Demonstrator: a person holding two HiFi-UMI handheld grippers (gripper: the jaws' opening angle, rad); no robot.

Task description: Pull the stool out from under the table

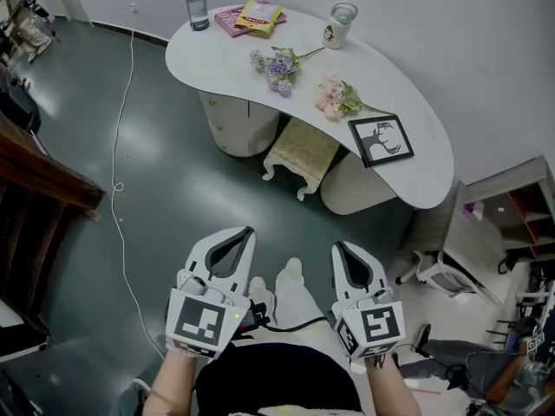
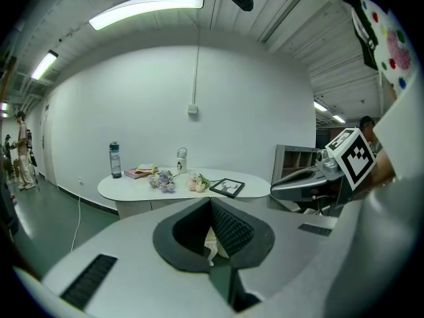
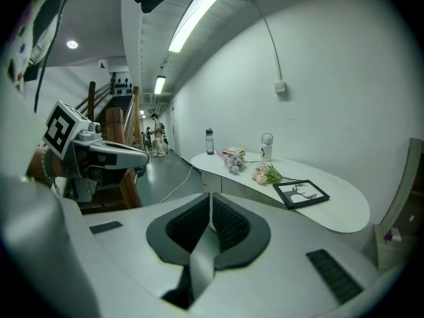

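beneath the white table (image 1: 221, 63), the stool (image 1: 301, 150) is standing on dark green floor (image 1: 173, 189); left gripper (image 1: 247, 232) and right gripper (image 1: 339, 247) (both empty) are hovering closed.

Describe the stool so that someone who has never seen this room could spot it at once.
Find the long, curved white table with flowers and a framed picture on top. Under its near edge, between the two plain rounded bases, the stool sits half tucked in. It alone has a pale gold patterned seat and curly white legs.
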